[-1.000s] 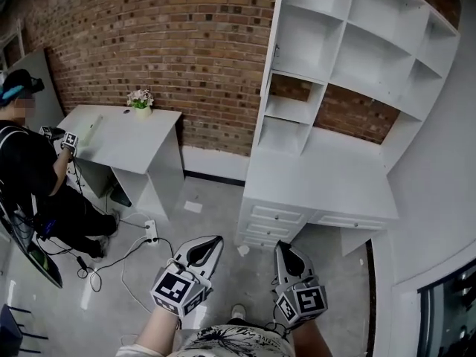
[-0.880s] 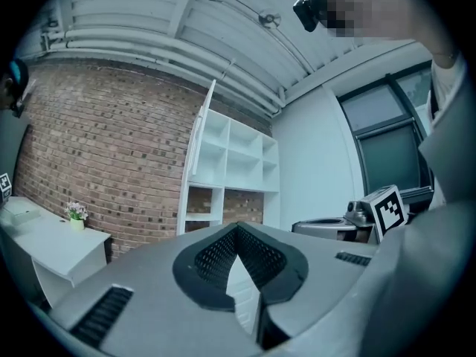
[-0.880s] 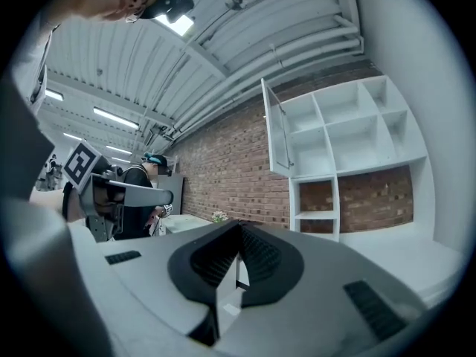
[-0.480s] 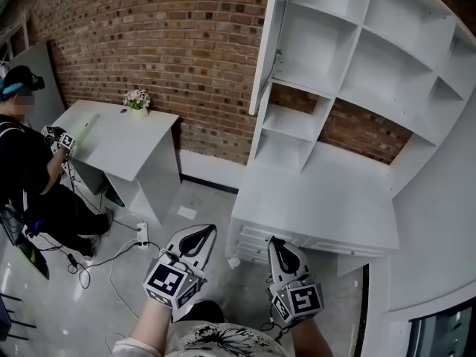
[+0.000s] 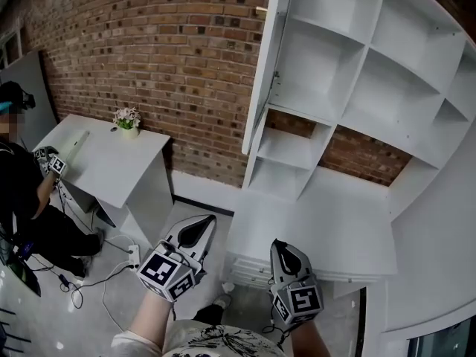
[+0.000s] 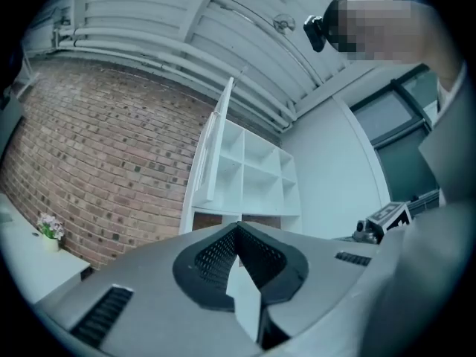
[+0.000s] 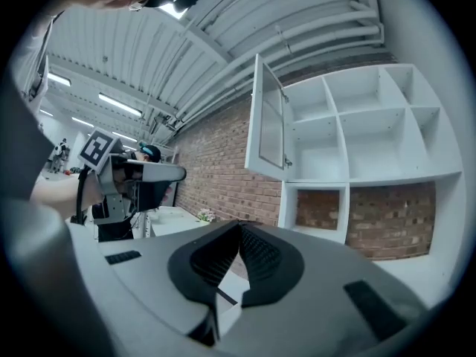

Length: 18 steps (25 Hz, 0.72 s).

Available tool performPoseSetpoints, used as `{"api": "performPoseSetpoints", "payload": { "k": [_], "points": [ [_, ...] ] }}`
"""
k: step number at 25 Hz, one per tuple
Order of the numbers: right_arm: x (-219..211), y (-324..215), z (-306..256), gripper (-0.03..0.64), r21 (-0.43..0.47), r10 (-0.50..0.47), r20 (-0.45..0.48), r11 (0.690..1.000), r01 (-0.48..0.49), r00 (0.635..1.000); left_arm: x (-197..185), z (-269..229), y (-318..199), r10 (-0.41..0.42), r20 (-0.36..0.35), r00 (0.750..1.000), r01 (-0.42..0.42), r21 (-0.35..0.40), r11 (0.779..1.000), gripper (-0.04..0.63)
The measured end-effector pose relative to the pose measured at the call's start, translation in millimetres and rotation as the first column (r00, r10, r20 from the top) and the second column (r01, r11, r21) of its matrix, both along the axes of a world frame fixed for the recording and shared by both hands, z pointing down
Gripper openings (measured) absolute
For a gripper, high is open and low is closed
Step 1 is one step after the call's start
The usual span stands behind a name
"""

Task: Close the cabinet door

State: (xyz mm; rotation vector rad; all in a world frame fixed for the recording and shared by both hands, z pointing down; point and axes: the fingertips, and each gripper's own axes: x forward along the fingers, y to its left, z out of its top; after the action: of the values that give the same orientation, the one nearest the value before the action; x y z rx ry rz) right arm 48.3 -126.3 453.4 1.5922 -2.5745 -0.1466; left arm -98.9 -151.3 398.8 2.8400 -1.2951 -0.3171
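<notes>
At far left, one person (image 5: 16, 171) sits at one white desk (image 5: 104, 162), which bears one small flower pot (image 5: 128, 119) against the brick wall (image 5: 186, 65). Low in the middle are two grippers: the left gripper (image 5: 199, 229) and the right gripper (image 5: 286, 253), each with its jaws together and nothing between them. Up to the right is one white shelf unit (image 5: 357, 88). One cabinet door (image 5: 262, 58) stands swung out from its upper left edge, well apart from both grippers: tall, narrow, white, a framed panel with a small knob near its top
</notes>
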Motion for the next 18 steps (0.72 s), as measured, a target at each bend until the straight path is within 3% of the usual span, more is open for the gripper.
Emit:
{"api": "performPoseSetpoints", "payload": {
  "k": [4, 11, 18],
  "points": [
    [6, -51, -4, 0.005, -0.02, 0.037, 0.007, 0.999, -0.037, 0.999, 1, -27, -56, 0.024, -0.016, 1.0, -0.023, 0.047, 0.999, 0.011],
    [12, -126, -36, 0.005, 0.047, 0.079, 0.003, 0.996, -0.079, 0.997, 0, -92, -141, 0.068, -0.071, 0.995, -0.055, 0.172, 0.984, 0.011],
    [9, -166, -47, 0.005, 0.067, 0.098, -0.037, 0.993, -0.095, 0.995, 11, -173, -179, 0.206, -0.021, 0.978, -0.189, 0.315, 0.93, 0.011]
  ]
}}
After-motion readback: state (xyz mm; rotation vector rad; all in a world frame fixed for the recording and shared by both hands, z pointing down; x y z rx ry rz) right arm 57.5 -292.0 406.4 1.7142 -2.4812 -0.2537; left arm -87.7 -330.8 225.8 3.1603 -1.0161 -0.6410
